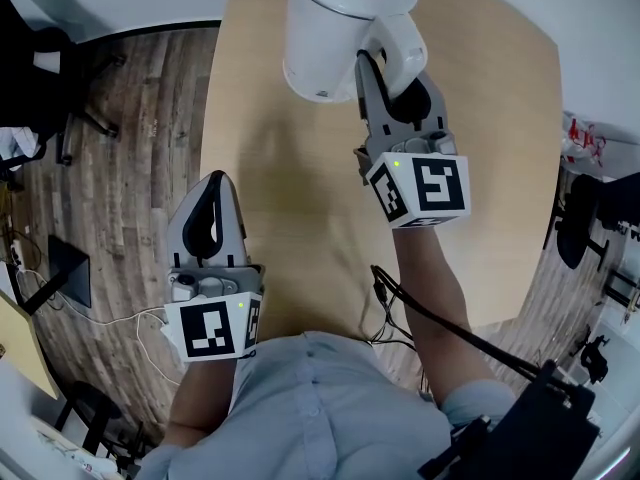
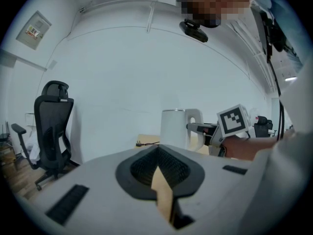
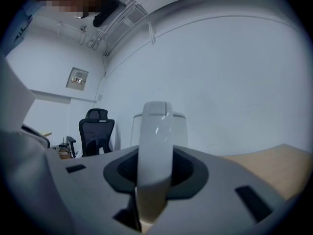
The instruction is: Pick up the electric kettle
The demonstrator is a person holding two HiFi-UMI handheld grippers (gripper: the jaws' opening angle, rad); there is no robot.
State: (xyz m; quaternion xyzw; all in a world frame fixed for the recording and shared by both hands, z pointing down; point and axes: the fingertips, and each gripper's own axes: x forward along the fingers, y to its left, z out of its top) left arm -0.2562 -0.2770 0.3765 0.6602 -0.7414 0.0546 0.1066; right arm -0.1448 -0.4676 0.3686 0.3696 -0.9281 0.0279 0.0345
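The electric kettle stands on the worktop at twelve o'clock, and the right tongs squeeze its handle, likely to lift it without tipping. The left tongs sit at seven o'clock, pinched together and empty, out of the way. Only the right gripper view shows the handle filling the gap; the left gripper view shows the kettle upright
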